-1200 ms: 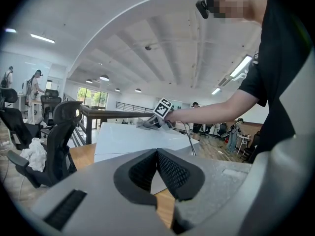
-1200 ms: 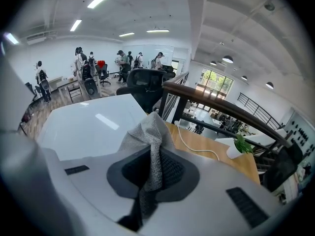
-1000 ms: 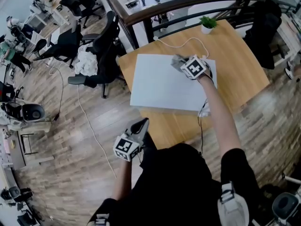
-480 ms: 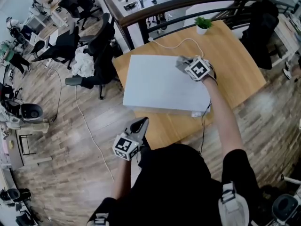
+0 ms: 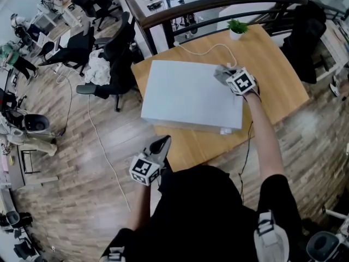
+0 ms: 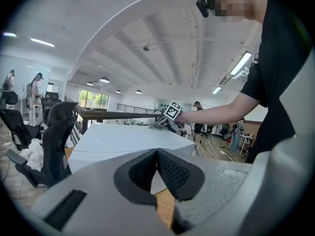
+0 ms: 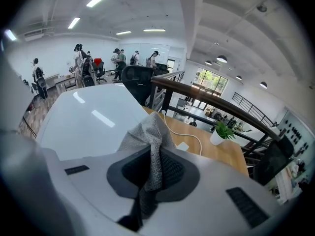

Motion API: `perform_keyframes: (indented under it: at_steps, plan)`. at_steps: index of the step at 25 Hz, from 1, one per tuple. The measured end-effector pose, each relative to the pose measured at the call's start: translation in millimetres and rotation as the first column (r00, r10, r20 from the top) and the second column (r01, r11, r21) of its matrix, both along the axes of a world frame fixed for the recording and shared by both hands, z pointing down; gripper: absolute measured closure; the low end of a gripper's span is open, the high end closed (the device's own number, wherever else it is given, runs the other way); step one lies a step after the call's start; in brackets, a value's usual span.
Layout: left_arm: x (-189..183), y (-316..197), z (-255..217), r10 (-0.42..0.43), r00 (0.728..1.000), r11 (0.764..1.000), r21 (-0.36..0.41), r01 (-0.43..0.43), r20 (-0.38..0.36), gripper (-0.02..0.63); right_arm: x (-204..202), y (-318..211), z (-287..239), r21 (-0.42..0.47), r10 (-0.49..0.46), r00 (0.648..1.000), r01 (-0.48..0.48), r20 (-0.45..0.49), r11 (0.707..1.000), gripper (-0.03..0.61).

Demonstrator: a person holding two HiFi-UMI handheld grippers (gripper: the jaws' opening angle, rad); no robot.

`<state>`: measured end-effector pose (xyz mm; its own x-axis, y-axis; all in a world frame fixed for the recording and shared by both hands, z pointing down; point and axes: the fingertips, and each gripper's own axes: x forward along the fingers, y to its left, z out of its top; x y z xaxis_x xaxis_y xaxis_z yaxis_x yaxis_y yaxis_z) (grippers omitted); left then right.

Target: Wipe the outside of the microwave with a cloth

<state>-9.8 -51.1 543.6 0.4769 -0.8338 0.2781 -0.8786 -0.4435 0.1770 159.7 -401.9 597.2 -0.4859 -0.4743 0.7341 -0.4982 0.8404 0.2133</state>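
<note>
Microwave (image 5: 191,94) mid wooden table (image 5: 278,64) in the head view, with right gripper (image 5: 228,75) and cloth (image 5: 221,71) now at the top's far right corner, slid right versus a moment ago. Probably means a nearly finished top, sides yet to do. Left gripper (image 5: 162,142) idling near, off the table. Left gripper view: pads together, nothing between. Right gripper view: jaws clamping the cloth, draped on the white top.

My feed shows a plain white box-shaped microwave (image 5: 191,94) and a honey-toned wooden table (image 5: 278,59). The soft woven cloth (image 7: 147,136) is speckled grey. The square marker cube (image 5: 241,82) bears black-and-white patterns; the small potted plant (image 5: 238,28) is green, its pot white.
</note>
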Motion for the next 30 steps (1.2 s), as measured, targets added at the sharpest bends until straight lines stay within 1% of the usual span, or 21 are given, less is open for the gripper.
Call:
perform_keyframes:
  at_steps: [2, 5, 8, 10, 13, 19, 21, 25, 28, 30]
  plan:
    - [-1.7, 2.5, 0.0, -0.011, 1.0, 1.0, 0.0, 0.011, 0.001, 0.612, 9.2, -1.2, -0.5, 0.001, 0.014, 1.0, -0.014, -0.003, 1.0, 0.561]
    - [-3.3, 5.9, 4.2, -0.015, 1.0, 1.0, -0.009, 0.015, 0.006, 0.612, 17.2, -5.8, -1.9, 0.012, 0.024, 0.999, -0.024, 0.026, 1.0, 0.561]
    - [-0.6, 5.8, 4.6, -0.011, 1.0, 1.0, -0.008, 0.011, 0.011, 0.612, 38.1, -9.8, 1.7, -0.004, 0.079, 0.996, -0.079, 0.041, 0.997, 0.561]
    - [1.6, 5.1, 3.6, -0.008, 1.0, 1.0, -0.008, 0.009, 0.01, 0.612, 48.0, -11.2, 2.2, 0.004, 0.098, 0.993, -0.099, 0.073, 0.995, 0.561]
    - [4.8, 4.0, 2.5, 0.002, 1.0, 1.0, -0.003, -0.002, 0.017, 0.612, 51.4, -8.2, 1.6, 0.032, 0.098, 0.991, -0.101, 0.091, 0.994, 0.561]
    - [11.1, -0.2, -5.5, 0.011, 1.0, 1.0, 0.009, -0.011, 0.025, 0.612, 66.5, -12.6, 0.3, 0.035, 0.142, 0.983, -0.147, 0.12, 0.989, 0.561]
    - [11.5, 1.4, -4.2, 0.01, 1.0, 1.0, 0.006, -0.01, 0.024, 0.612, 68.8, -10.7, 1.6, 0.022, 0.149, 0.98, -0.154, 0.133, 0.988, 0.561]
    - [12.1, 3.7, -4.3, 0.009, 1.0, 1.0, 0.006, -0.009, 0.029, 0.612, 74.4, -13.6, -1.4, 0.046, 0.16, 0.974, -0.17, 0.159, 0.984, 0.561]
    - [10.2, 5.4, -4.7, 0.003, 1.0, 1.0, 0.01, -0.004, 0.03, 0.612, 76.3, -11.2, -1.2, 0.034, 0.167, 0.97, -0.176, 0.176, 0.984, 0.561]
    - [9.2, 5.7, -4.4, -0.003, 1.0, 1.0, 0.008, 0.002, 0.025, 0.612, 82.7, -9.1, 0.1, 0.019, 0.189, 0.968, -0.195, 0.165, 0.981, 0.561]
